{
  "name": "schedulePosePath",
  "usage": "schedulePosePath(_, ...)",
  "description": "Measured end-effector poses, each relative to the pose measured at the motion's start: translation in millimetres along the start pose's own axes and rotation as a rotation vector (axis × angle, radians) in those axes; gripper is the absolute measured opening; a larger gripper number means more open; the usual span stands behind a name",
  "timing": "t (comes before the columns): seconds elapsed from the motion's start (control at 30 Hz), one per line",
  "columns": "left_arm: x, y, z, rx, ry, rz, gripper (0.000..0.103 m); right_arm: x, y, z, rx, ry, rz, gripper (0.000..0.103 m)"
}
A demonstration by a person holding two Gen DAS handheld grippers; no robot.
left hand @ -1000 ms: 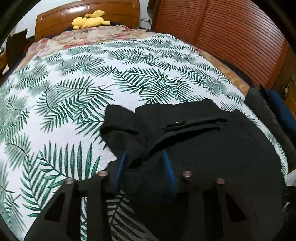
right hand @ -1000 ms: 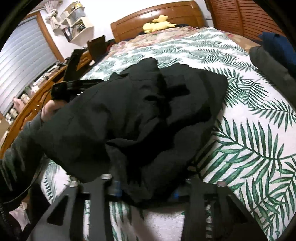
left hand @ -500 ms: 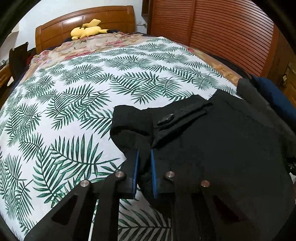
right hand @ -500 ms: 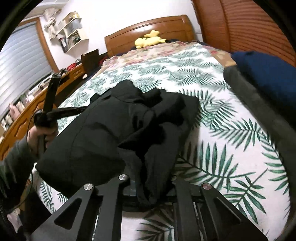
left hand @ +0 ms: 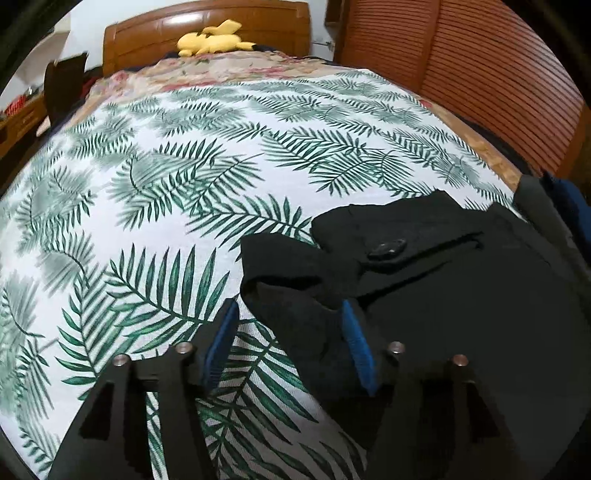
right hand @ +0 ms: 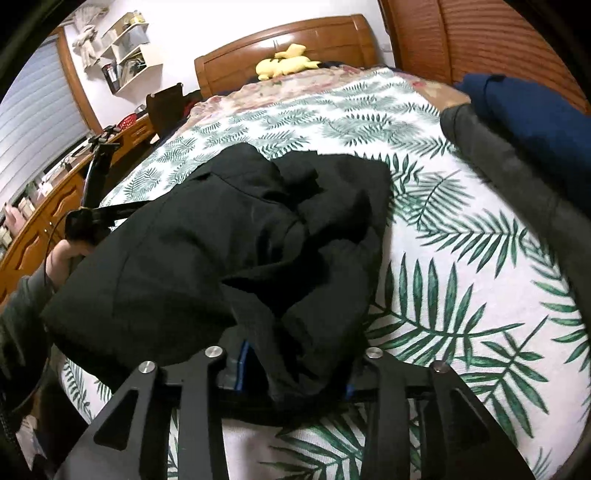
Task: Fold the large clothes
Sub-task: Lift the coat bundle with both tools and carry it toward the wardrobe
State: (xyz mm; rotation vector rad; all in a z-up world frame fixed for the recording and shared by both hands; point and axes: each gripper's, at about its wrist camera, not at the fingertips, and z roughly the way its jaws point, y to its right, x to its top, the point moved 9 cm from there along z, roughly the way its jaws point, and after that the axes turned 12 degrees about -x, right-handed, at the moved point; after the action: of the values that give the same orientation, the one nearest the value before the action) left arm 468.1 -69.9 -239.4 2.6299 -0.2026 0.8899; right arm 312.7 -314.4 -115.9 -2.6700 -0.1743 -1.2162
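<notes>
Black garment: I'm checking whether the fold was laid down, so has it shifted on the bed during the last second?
Yes. In the left wrist view the black garment has slid right and nearer across the palm-leaf bedspread, exposing more leaves.

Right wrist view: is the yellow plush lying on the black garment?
No, the yellow plush lies by the headboard, far beyond the black garment.

Wooden headboard (left hand: 207,26) (glossy), slatted wardrobe (left hand: 491,74)

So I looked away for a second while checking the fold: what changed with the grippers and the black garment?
Both grippers pinched the black garment, then let go: the left gripper and right gripper are opening, with cloth lying loose between their jaws. The garment now lies lower on the leaf-print bedspread. The yellow plush toy stayed put.
</notes>
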Motion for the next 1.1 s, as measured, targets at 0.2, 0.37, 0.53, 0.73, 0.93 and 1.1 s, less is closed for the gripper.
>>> schedulePosePath(0.2, -3, 8, 4, -0.105, -0.036, -0.041, 0.025, 5, -7, 2, 0.092, 0.003, 0.015, 0.021)
schedulePosePath(0.37, 4, 27, -19, -0.022, 0.012, 0.051, 0.016, 18, -10, -14, 0.076, 0.100, -0.029, 0.010)
schedulePosePath(0.53, 24, 50, -61, -0.008, 0.099, 0.090, 0.015, 36, -16, -37, 0.084, 0.207, -0.046, 0.009)
schedulePosePath(0.73, 50, 90, -102, 0.002, 0.186, 0.152, 0.014, 55, 3, -68, 0.068, 0.307, -0.050, 0.008)
schedulePosePath(0.93, 90, 154, -119, -0.037, 0.269, 0.207, 0.014, 100, 42, -139, -0.024, 0.435, -0.136, 0.008)
schedulePosePath(1.1, 132, 240, -119, -0.120, 0.335, 0.270, 0.014, 127, 103, -200, -0.179, 0.502, -0.166, 0.008)
